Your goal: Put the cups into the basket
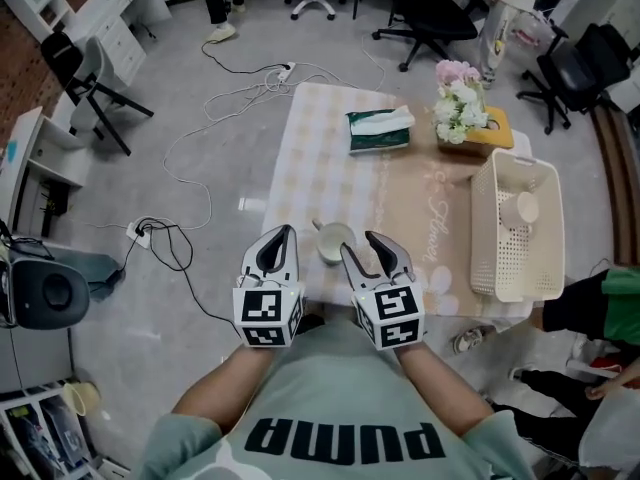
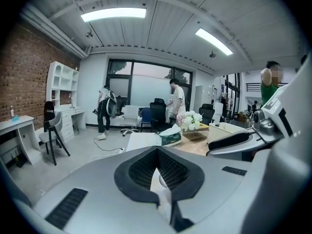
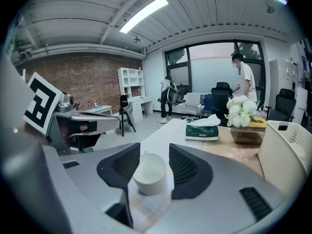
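1. On the near end of the checked tablecloth (image 1: 320, 158) a white cup (image 1: 333, 243) stands upright, with the two grippers on either side of it.
2. The right gripper (image 1: 358, 243) has its jaws apart. In the right gripper view the cup (image 3: 152, 174) shows in the gap at the mouth of the right gripper (image 3: 154, 149). Neither pad presses on the cup, and its open top faces up.
3. The left gripper (image 1: 285, 234) sits just left of the cup and carries nothing. In the left gripper view its jaws are together at the tips of the left gripper (image 2: 156, 150), leaving only a narrow slit nearer the camera.
4. The marker cubes of both grippers lie close to the person's chest, and both grippers point away from the body across the table.
5. A cream plastic basket (image 1: 545, 233) stands at the right edge of the table, well apart from the near cup. A second cup (image 1: 527, 208) already lies inside it, towards its far half.
6. Beyond the near cup, at the far end of the table, are a green tissue box (image 1: 380, 130) and a bunch of pale flowers (image 1: 458, 98) in a yellow-topped holder, just beside the basket's far end.
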Tool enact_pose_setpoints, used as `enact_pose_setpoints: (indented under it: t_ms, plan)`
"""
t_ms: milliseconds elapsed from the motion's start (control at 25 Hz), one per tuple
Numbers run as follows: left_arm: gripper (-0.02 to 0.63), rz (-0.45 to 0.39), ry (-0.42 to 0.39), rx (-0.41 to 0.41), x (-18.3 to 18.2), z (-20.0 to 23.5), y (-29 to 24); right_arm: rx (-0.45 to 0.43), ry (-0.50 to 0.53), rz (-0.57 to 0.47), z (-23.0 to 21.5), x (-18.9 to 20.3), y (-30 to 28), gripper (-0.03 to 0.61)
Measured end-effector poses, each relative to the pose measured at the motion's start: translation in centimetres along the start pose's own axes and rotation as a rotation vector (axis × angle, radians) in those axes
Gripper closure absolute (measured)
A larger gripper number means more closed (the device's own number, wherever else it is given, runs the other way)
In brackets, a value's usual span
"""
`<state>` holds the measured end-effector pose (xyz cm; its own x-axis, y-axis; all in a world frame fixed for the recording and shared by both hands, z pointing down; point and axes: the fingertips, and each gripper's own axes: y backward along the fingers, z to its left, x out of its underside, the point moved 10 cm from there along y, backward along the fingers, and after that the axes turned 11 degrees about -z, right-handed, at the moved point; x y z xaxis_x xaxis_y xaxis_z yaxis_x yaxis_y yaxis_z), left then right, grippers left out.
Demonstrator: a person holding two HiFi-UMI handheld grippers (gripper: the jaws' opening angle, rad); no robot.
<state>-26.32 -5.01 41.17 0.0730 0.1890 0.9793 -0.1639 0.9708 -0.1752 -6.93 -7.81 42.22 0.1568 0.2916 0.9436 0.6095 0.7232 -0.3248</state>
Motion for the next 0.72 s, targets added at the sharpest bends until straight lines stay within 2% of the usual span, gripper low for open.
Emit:
enact_pose_setpoints:
  t_ms: [400,720]
  plan:
    - [0.616,0.055,-0.008,-0.017,2.3,1.1,-1.1,-0.091,0.034,0.084,1.4,2.2,-3.1,0.25]
    - [0.616,0.098,-0.027,0.003,4.0,1.7,-2.7,-0.133,0.055,0.142,1.8,4.3,-5.2,0.198]
